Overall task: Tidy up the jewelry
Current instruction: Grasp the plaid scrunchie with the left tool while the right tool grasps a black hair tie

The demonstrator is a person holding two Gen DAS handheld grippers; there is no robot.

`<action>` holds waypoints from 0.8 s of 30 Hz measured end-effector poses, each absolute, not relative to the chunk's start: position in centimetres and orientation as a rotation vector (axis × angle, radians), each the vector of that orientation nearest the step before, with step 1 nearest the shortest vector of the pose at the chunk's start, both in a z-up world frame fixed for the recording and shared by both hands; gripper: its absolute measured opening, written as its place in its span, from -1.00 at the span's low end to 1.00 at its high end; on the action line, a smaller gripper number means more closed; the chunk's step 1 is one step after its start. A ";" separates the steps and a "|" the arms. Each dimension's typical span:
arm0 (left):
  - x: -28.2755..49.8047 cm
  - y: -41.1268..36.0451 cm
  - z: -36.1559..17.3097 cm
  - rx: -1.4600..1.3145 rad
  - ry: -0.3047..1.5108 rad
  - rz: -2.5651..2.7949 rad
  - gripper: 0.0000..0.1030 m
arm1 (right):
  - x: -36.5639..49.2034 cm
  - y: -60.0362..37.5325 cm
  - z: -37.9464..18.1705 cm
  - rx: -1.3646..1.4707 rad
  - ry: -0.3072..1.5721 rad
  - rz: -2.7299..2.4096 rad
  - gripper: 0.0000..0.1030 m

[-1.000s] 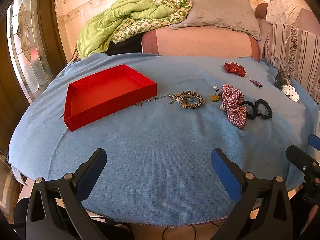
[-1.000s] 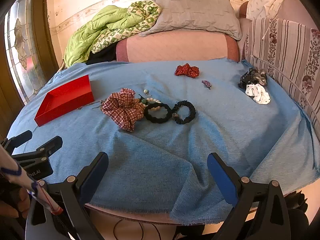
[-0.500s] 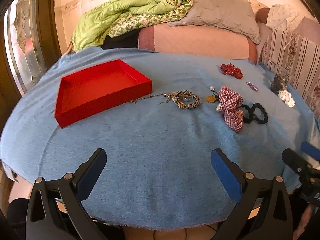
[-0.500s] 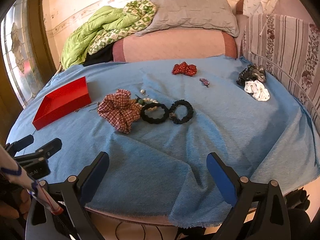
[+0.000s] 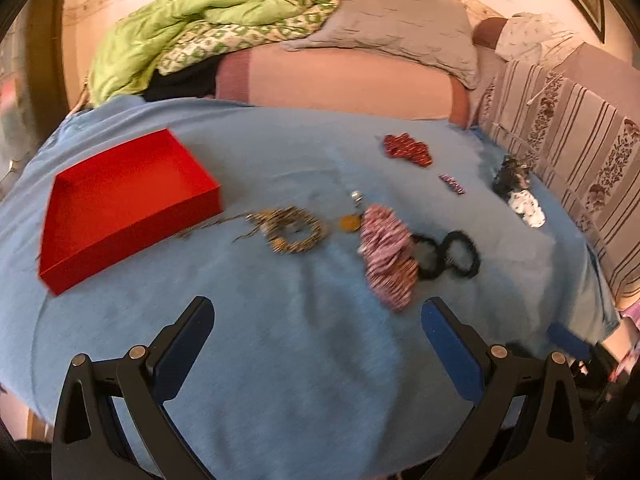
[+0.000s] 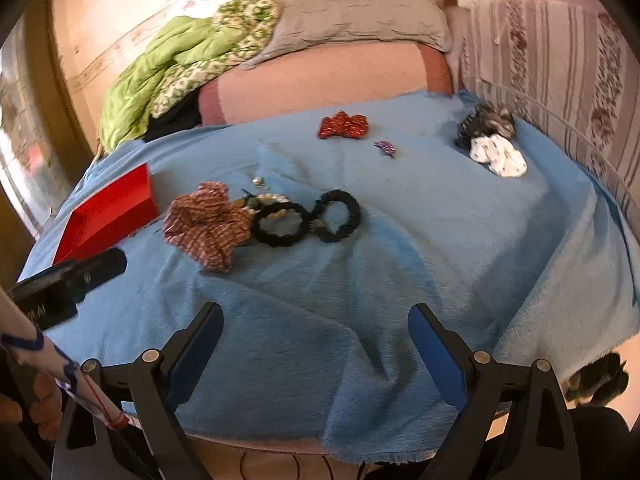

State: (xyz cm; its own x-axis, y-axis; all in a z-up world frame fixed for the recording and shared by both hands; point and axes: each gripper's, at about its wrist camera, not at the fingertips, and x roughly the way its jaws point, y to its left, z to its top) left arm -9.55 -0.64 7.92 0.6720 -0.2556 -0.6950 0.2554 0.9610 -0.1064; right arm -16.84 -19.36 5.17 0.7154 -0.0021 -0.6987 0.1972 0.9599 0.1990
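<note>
red tray [image 5: 120,208], far left on the blue cloth [image 5: 304,360]: nothing visible inside. right of it, beaded bracelet [image 5: 294,229]: judged light, loose, slippery; i would pinch one side of its ring. plaid scrunchie [image 5: 387,256] and black hair ties [image 6: 308,218]: soft. my left gripper [image 5: 316,328] and right gripper [image 6: 314,330] hover wide apart, carrying nothing.

Beaded necklace [image 5: 291,229] beside red tray [image 5: 120,208]

Both grippers advance over the blue cloth [image 5: 304,360] toward the items. Left gripper [image 5: 316,328] nears plaid scrunchie [image 5: 386,260]; right gripper [image 6: 316,330] too, tilting, frames blurred.
</note>
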 end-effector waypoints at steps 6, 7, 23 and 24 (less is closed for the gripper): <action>-6.9 -3.8 7.4 0.005 0.821 -0.347 0.68 | -16.8 -20.8 4.9 0.317 0.781 -0.150 0.86; -6.3 -4.4 7.1 0.010 0.832 -0.357 0.60 | -16.8 -21.0 4.9 0.327 0.783 -0.157 0.86; -2.7 -3.4 5.8 -0.035 0.879 -0.621 -0.77 | -11.4 -24.0 6.5 0.409 0.813 -0.067 0.08; -2.5 -3.0 6.2 -0.033 0.863 -0.624 -0.77 | -10.5 -24.0 6.5 0.395 0.830 -0.064 0.05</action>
